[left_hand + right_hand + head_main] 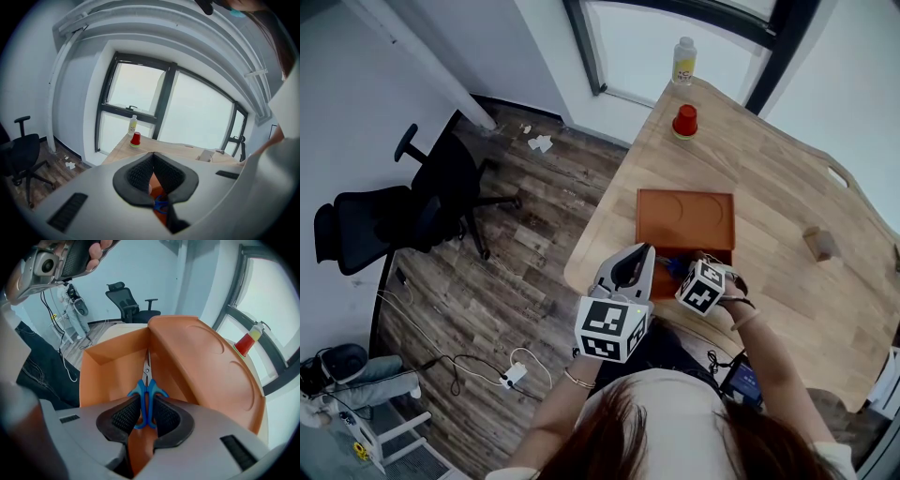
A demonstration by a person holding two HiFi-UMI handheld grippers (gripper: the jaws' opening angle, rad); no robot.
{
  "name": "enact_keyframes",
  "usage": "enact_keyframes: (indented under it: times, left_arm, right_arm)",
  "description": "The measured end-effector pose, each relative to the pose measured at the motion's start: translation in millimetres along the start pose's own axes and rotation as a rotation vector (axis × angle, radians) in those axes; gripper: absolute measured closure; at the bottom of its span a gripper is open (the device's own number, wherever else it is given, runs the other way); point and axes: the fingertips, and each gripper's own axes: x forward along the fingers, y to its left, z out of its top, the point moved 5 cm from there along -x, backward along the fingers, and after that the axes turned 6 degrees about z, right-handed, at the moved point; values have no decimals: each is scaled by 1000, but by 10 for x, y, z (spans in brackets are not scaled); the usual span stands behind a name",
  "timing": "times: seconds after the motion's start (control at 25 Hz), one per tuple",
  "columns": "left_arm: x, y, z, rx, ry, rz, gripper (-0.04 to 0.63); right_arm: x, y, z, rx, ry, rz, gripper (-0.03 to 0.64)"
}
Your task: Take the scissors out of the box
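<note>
An orange box (110, 357) stands at the near edge of the wooden table (787, 197), its lid (685, 217) folded back flat behind it. Blue-handled scissors (146, 397) lie inside, blades pointing away along the bottom. My right gripper (146, 405) points steeply down into the box with both pads against the outer sides of the handle loops. In the head view only its marker cube (703, 286) and a bit of blue scissors (675, 265) show. My left gripper (643, 253) hovers at the box's left front, fingertips together, nothing held; through its jaws I glimpse the scissors (161, 204).
A red cup (685, 121) and a small bottle (683, 60) stand at the table's far end, a wooden block (820, 244) at the right. A black office chair (412, 211) and cables (478, 370) are on the floor at left.
</note>
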Motion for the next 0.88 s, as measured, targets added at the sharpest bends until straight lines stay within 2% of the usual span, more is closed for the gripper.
enact_keyframes:
  times: [0.32, 0.88]
  left_arm:
    - [-91, 52, -7, -2, -4, 26, 577]
    - [-246, 19, 17, 9, -25, 42, 577]
  right_arm:
    - [-31, 38, -38, -12, 8, -52, 505]
    - [-315, 152, -74, 7, -53, -117, 506]
